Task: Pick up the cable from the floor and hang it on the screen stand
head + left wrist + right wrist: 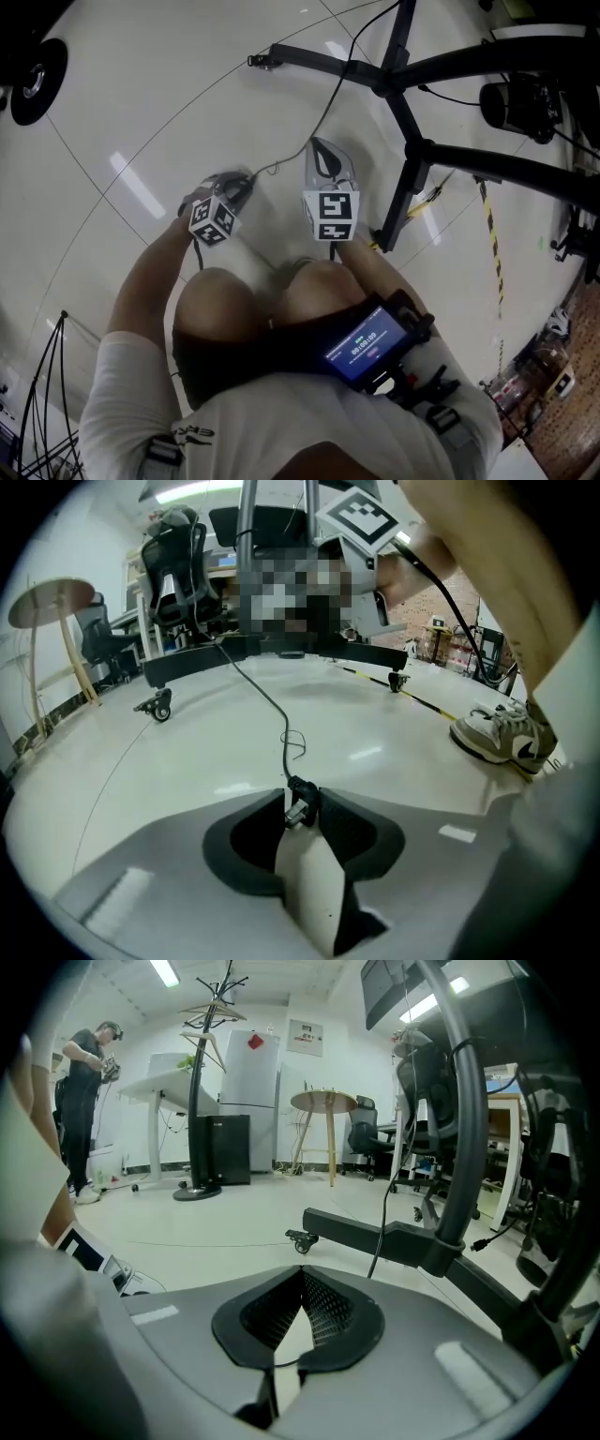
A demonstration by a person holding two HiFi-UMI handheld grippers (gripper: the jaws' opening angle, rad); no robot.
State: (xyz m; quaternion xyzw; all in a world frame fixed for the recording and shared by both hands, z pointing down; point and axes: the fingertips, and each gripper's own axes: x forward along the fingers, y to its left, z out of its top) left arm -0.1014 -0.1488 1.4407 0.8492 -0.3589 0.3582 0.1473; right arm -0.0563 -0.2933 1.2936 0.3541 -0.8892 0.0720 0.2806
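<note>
A thin black cable lies on the pale floor and runs back toward the black screen stand. Its plug sits between the tips of my left gripper, and both pads touch it. From the head view, the left gripper is low over the floor with the cable leading off to the stand's base. My right gripper hovers just to the right of it, near the stand's leg. The right gripper has its tips together with nothing between them.
A sneaker stands on the floor at the right. A stand caster and an office chair are at the back left. Yellow-black tape crosses the floor. A person stands far off by a coat rack.
</note>
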